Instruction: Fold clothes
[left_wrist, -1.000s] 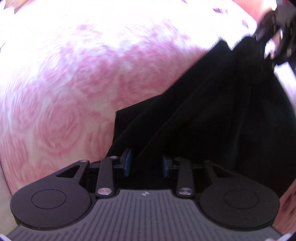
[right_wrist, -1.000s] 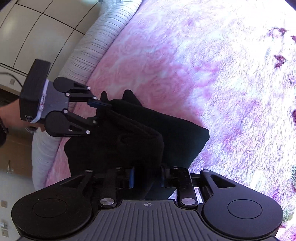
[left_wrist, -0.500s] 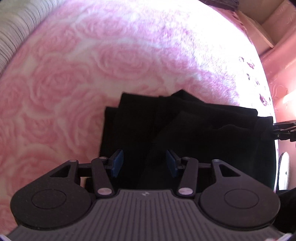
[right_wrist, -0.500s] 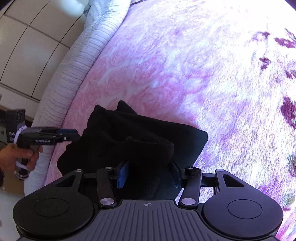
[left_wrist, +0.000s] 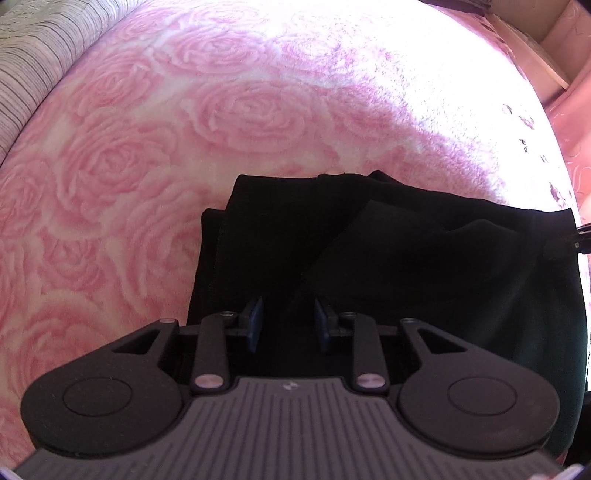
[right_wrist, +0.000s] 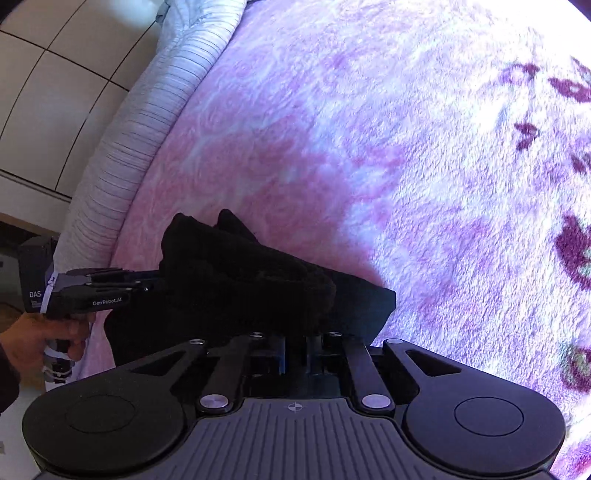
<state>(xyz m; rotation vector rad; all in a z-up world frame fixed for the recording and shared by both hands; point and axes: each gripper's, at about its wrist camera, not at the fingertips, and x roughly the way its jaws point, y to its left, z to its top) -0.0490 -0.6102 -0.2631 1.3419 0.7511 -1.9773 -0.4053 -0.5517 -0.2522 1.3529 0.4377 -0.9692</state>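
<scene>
A black garment (left_wrist: 424, 258) lies bunched in a rough folded stack on a pink rose-patterned blanket (left_wrist: 221, 122), near the bed's striped edge (right_wrist: 147, 122). Its layers overlap unevenly: a flat lower layer shows along the left side in the left wrist view, with a thicker fold raised on top toward the right. In the right wrist view the cloth (right_wrist: 251, 280) rises in a rumpled ridge with two small peaks at its far end.

The blanket spreads wide and bare beyond the garment on the far side and to the right, brightly lit there. The bed's striped edge runs close along the left, with a tiled wall (right_wrist: 55, 85) beyond it.

The left gripper (left_wrist: 288, 325) sits low over the garment's near edge, its blue pads (left_wrist: 255, 321) spread apart with dark cloth between them. From the right wrist view the same left gripper (right_wrist: 147, 286) lies level, its tips at the cloth's left side, held by a hand (right_wrist: 44, 339). The right gripper (right_wrist: 295, 354) is pressed nearly together at the garment's near edge; whether cloth is pinched between the tips cannot be told.
</scene>
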